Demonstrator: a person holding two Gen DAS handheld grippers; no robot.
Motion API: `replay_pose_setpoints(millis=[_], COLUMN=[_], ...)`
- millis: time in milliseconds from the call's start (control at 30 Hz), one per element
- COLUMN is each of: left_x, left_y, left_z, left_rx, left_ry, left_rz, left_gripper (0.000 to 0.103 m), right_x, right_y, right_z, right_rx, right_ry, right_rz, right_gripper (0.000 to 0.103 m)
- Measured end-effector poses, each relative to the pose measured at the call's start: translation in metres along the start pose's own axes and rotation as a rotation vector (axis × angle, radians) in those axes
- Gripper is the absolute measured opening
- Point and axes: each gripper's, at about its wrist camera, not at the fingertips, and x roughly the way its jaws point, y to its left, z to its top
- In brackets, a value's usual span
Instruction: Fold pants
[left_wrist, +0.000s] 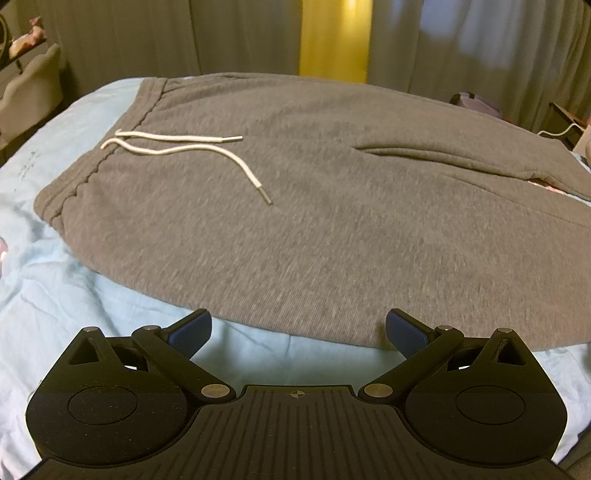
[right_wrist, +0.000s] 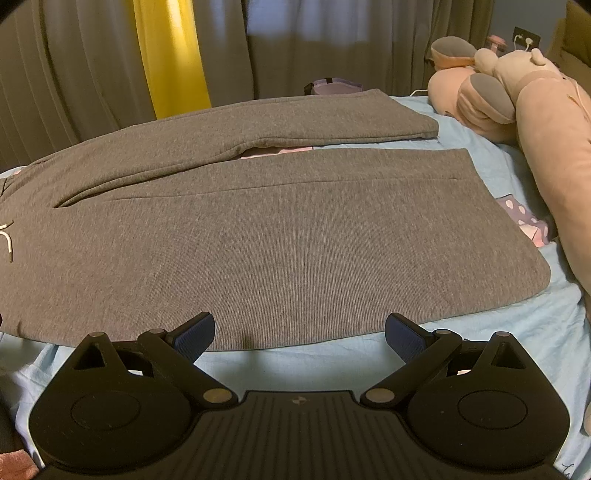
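The grey sweatpants (left_wrist: 314, 206) lie flat on the light blue bedsheet (left_wrist: 92, 295), waistband (left_wrist: 110, 147) toward the left and the two legs running off to the right, the near leg (right_wrist: 295, 240) and far leg (right_wrist: 295, 118) parted by a narrow gap. A white drawstring (left_wrist: 192, 147) trails loose over the front, just inside the waistband. Nothing is folded yet.

The left gripper (left_wrist: 298, 334) hovers at the near edge of the sweatpants below the drawstring, its jaws spread wide and holding nothing. The right gripper (right_wrist: 300, 336) waits likewise at the near leg's edge, jaws wide apart and empty.

The step in hand looks like the first grasp for a lengthwise fold. To do it well, each gripper should pinch both layers of the near edge — not the sheet beneath — then lift together and carry the near leg over onto the far leg, keeping the cloth taut between them so hems and waistband line up.

The far waistband corner is foreshortened, and a pink plush toy (right_wrist: 517, 92) crowds the bed beyond the leg hems. Whether the fingertips already touch the cloth cannot be told.
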Motion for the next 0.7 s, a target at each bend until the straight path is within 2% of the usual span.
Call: replay_pose_setpoints(millis=[700], left_x=[0.0011], left_y=[0.0030], left_z=[0.0009], left_rx=[-0.021], left_ry=[0.008], left_rz=[-0.009], left_gripper=[0.103], right_x=[0.0013], right_y=[-0.0021], right_z=[0.0012], right_rx=[0.017], right_ry=[0.008], right_rz=[0.006], right_gripper=[0.099])
